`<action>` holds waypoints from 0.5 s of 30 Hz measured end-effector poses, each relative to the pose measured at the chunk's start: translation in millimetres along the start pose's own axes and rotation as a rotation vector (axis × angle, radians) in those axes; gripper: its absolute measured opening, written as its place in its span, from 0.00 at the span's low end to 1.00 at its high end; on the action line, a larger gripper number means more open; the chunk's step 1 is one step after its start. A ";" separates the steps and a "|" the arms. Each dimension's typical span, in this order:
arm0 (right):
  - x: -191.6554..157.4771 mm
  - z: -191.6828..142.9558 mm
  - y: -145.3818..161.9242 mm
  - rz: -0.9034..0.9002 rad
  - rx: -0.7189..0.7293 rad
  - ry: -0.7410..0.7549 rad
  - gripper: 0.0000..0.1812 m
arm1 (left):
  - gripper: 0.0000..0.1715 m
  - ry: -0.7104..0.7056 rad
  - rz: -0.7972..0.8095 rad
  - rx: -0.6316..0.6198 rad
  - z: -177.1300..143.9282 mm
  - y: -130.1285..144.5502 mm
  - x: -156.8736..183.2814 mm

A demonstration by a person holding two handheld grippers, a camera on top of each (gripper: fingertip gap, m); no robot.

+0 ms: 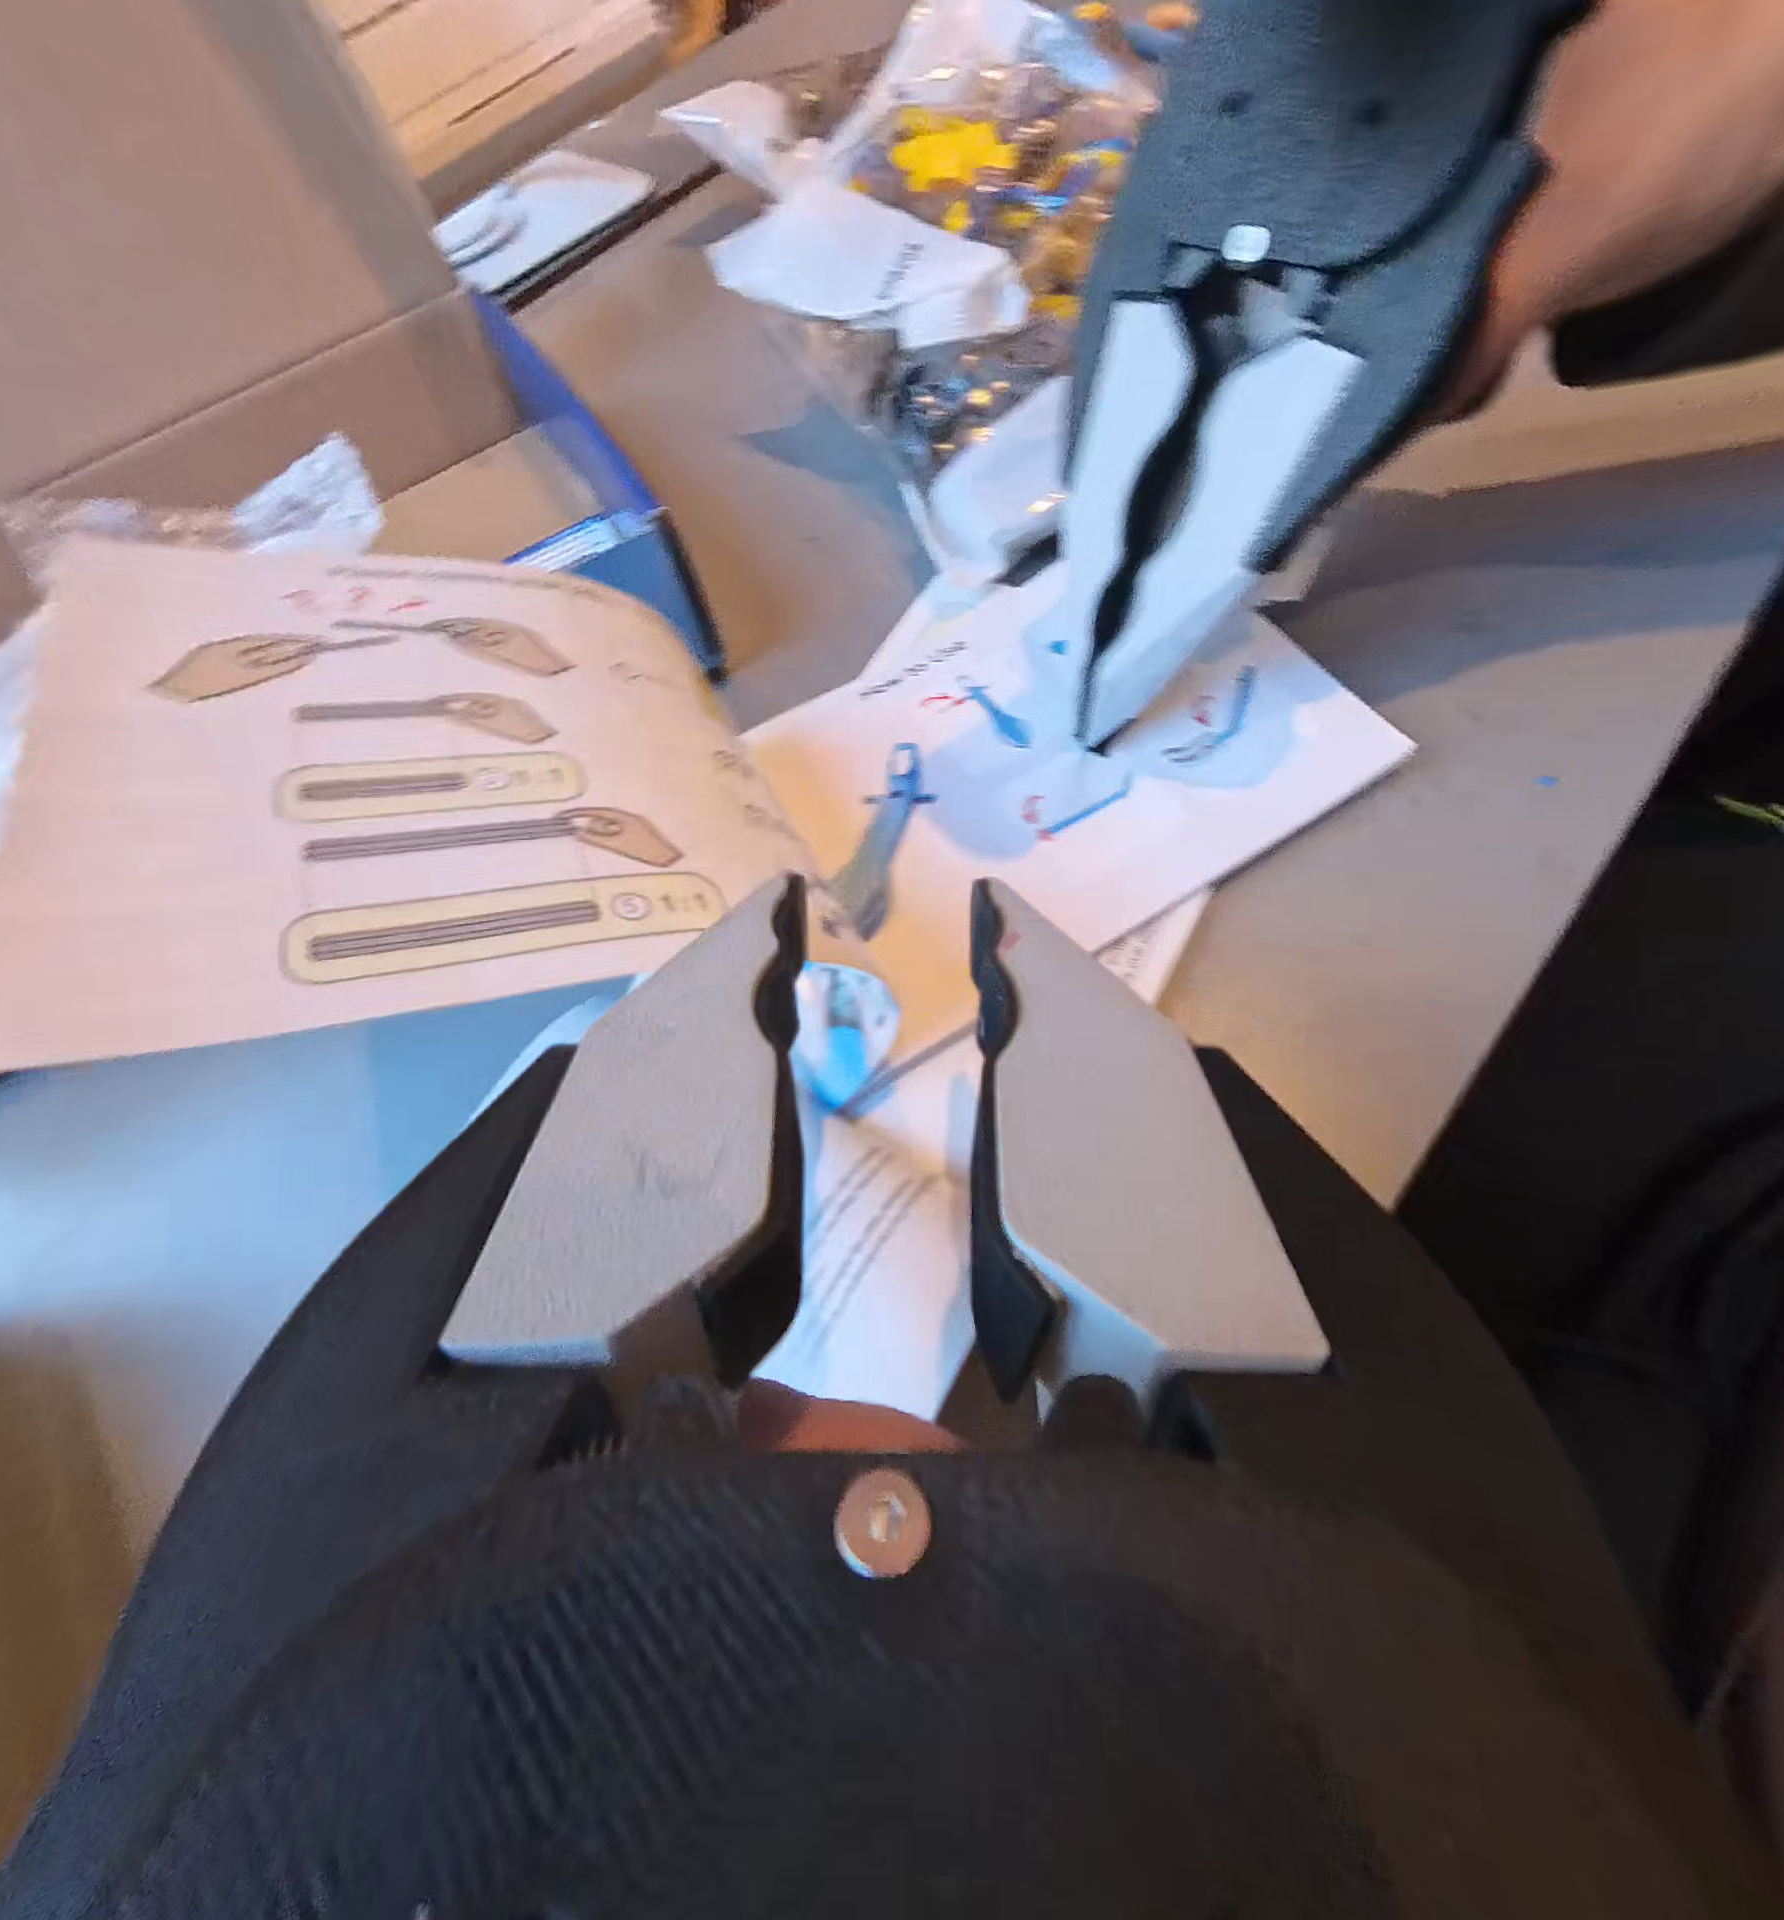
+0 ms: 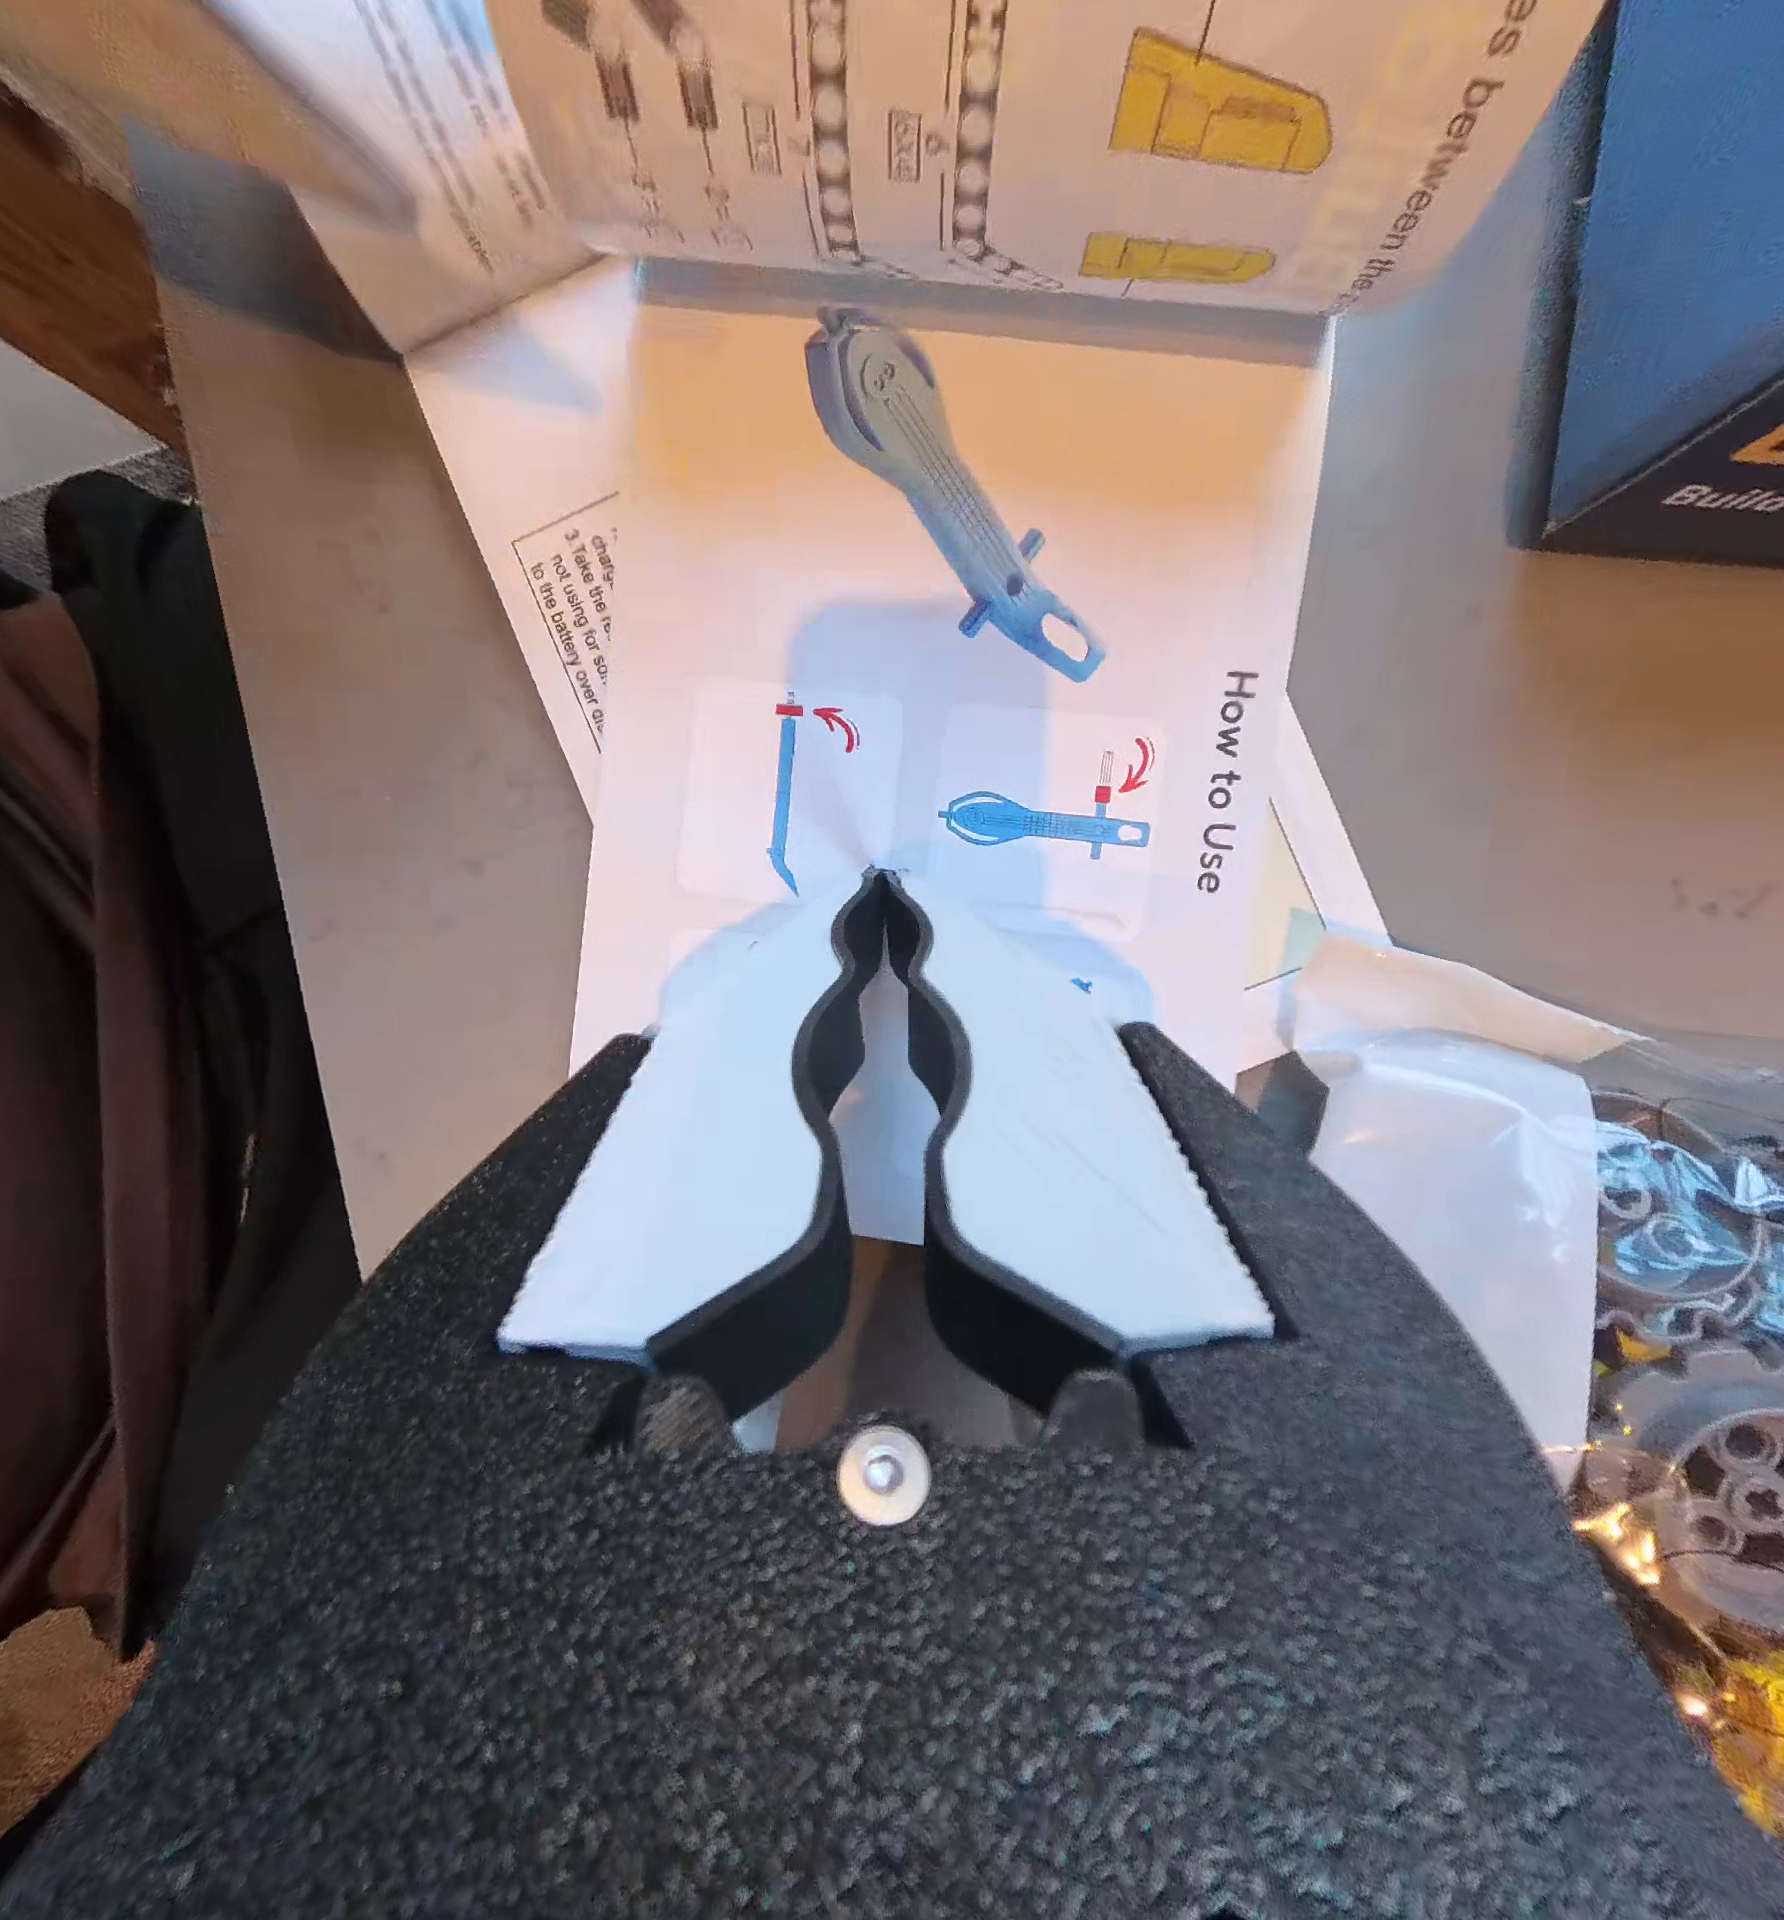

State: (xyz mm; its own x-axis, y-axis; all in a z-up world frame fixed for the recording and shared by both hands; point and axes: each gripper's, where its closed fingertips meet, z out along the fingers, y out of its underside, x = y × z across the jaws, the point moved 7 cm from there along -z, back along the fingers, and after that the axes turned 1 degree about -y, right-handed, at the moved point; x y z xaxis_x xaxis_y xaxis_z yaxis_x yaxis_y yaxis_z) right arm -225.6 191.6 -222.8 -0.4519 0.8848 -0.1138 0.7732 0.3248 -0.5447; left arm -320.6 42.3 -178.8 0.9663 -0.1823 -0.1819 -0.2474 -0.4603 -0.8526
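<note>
My right gripper (image 2: 880, 878) is shut, its tips pinching a small pucker in the white instruction sheet (image 2: 971, 748) on the table. It also shows in the left wrist view (image 1: 1096, 732), tips down on the same sheet (image 1: 1231, 790). A grey and blue plastic tool (image 2: 945, 499) lies loose on the sheet ahead of it and also shows in the left wrist view (image 1: 883, 842). My left gripper (image 1: 883, 904) is open just short of that tool, above the sheet. A small clear-blue scrap (image 1: 846, 1029) lies between its pads, and the right pad stands clear of it. An open booklet page (image 1: 348, 790) rises at its left.
A blue box (image 2: 1698, 260) stands at the right; it also shows in the left wrist view (image 1: 597, 468). Clear bags of wheels and yellow parts (image 2: 1719, 1299) lie near my right gripper. A cardboard box (image 1: 192, 260) stands far left. The table edge (image 1: 1594, 935) runs along the right. About 12 centimetres separates my left fingertips from my right.
</note>
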 end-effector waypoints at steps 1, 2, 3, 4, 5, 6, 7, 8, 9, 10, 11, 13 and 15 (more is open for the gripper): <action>0.0 -0.1 0.2 0.002 0.003 0.001 0.00 | 0.17 0.024 0.045 -0.006 2.4 -1.4 9.5; 0.0 -0.1 0.1 0.004 0.004 0.003 0.00 | 0.17 0.039 0.092 -0.017 5.4 -2.4 18.8; -0.2 -0.1 -0.4 0.006 0.005 0.007 0.00 | 0.18 0.047 0.132 -0.032 8.8 -3.2 27.1; -0.4 -0.8 -1.3 0.003 0.007 0.015 0.00 | 0.18 0.057 0.164 -0.044 12.0 -4.0 34.3; -0.4 -2.7 -2.8 0.000 0.013 0.026 0.00 | 0.19 0.067 0.190 -0.049 14.5 -4.9 40.4; -0.6 -5.8 -5.3 0.001 0.027 0.030 0.00 | 0.19 0.064 0.209 -0.049 16.3 -5.9 43.6; -1.5 -9.9 -8.9 0.010 0.050 0.018 0.00 | 0.19 0.050 0.223 -0.051 17.5 -6.1 44.4; -2.3 -15.0 -12.9 0.021 0.077 0.002 0.00 | 0.19 0.034 0.239 -0.056 18.1 -5.5 43.6; -2.6 -20.3 -16.9 0.030 0.102 -0.010 0.00 | 0.20 0.018 0.259 -0.057 18.1 -4.5 42.2; -2.2 -25.3 -20.3 0.036 0.121 -0.014 0.00 | 0.20 0.004 0.280 -0.054 17.8 -3.4 40.8; -0.9 -29.3 -22.5 0.042 0.128 -0.007 0.00 | 0.20 -0.006 0.301 -0.053 17.1 -1.9 39.5; -0.6 -34.0 -22.6 0.051 0.119 0.001 0.00 | 0.20 -0.016 0.329 -0.050 13.6 -0.5 36.5; -6.3 -34.6 -18.2 0.039 0.104 -0.019 0.01 | 0.20 -0.021 0.305 -0.041 8.9 -1.5 30.3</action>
State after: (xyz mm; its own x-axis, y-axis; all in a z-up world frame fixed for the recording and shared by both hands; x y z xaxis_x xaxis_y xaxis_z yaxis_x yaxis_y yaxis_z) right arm -221.4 191.7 -183.4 -0.4313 0.8893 -0.1521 0.7404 0.2526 -0.6229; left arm -290.3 45.2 -187.4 0.8480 -0.2995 -0.4372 -0.5287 -0.4215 -0.7367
